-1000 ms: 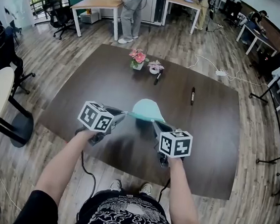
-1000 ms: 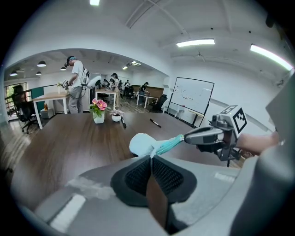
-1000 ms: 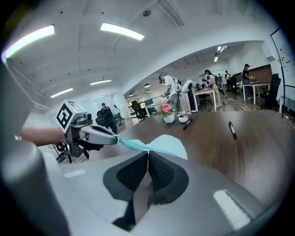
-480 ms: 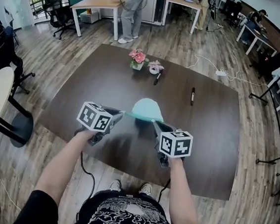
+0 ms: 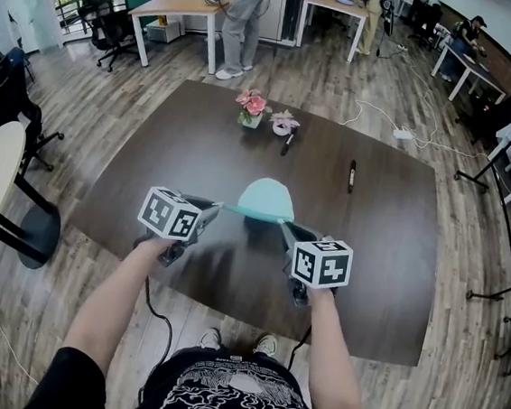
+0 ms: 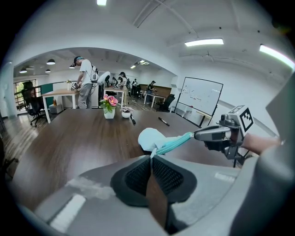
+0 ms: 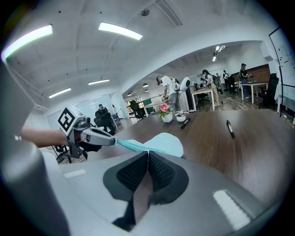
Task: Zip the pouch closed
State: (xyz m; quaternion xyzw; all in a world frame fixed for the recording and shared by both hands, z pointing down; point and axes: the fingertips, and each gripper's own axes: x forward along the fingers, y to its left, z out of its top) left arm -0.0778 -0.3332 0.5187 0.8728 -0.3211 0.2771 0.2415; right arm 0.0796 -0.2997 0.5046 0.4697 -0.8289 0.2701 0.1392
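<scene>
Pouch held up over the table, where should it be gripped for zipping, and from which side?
Take the pouch by both ends of its straight zipper edge, one gripper from each side. The left gripper and right gripper, shut there, pull that edge taut, rounded body clear.

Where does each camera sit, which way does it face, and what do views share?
Head view: on the person's head, looking steeply down at the table; both forearms, left gripper and right gripper show, holding the pouch between them.
Left gripper view: on the left gripper, looking along its shut jaws past the pouch toward the right gripper and hand.
Right gripper view: on the right gripper, looking along its shut jaws toward the left gripper and hand.
Shared: all three show the pouch and flowers.
</scene>
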